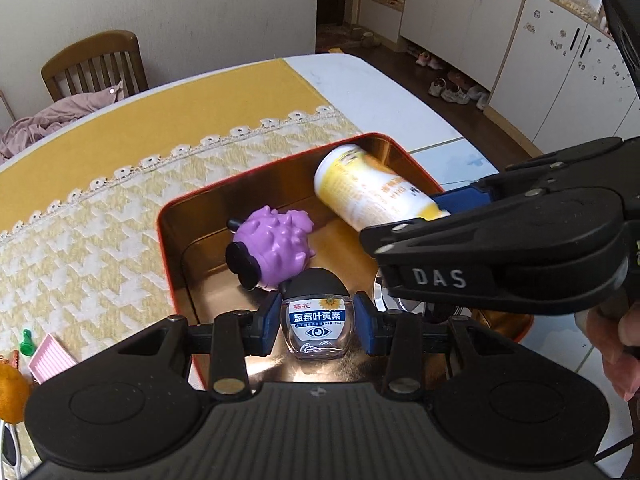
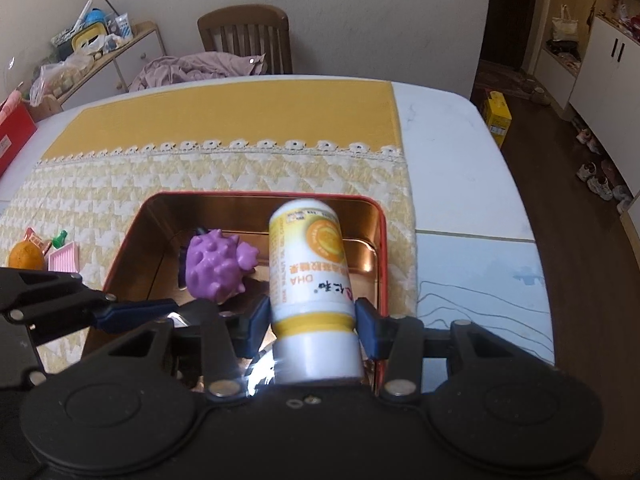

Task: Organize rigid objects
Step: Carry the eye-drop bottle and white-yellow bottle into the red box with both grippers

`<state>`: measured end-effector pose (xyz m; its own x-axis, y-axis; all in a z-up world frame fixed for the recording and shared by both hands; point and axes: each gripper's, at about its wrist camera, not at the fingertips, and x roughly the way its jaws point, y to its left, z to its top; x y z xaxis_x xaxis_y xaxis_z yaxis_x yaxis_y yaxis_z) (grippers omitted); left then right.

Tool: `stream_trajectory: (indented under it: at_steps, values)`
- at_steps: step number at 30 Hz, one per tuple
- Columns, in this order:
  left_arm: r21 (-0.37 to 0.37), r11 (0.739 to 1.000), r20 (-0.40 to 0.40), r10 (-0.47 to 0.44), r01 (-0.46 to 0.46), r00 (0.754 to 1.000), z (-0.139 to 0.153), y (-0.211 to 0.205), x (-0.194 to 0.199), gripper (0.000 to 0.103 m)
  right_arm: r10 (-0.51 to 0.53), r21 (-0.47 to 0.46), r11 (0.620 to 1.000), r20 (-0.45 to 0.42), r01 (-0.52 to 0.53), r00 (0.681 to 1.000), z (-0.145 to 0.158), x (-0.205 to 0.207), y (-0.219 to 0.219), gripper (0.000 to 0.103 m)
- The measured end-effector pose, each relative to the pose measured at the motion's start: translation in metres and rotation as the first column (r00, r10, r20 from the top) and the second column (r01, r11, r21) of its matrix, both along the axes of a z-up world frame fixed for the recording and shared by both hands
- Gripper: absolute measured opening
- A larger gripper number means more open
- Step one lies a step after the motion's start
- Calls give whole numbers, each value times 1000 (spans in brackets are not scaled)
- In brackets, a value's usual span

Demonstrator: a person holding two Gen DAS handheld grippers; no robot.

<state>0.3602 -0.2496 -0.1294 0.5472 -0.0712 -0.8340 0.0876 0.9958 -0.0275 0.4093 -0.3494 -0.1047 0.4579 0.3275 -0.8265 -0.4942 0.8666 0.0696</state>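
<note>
Toy (image 1: 276,242) lies in tin (image 1: 256,176); left tongs (image 1: 316,322) clamp vial (image 1: 318,320), right tongs (image 2: 314,322) clamp bottle (image 2: 308,264) over it; orange (image 2: 25,256) and bits remain on bench (image 2: 448,140).

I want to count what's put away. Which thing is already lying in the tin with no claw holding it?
The purple spiky toy. It lies loose inside the red tin, while each bottle is pinched by a claw.

Glossy metal tin (image 2: 380,240), perhaps rubbery purple toy (image 2: 216,264).
</note>
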Motion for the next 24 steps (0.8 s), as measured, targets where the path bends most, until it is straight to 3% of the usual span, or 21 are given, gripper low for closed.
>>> stream_trajectory:
  at_steps: [24]
  values:
    - [-1,1000,-76,30,-30,997,-21,-7,16,38,2,-11,1000,-27,-3,1000,2,0,-4,45]
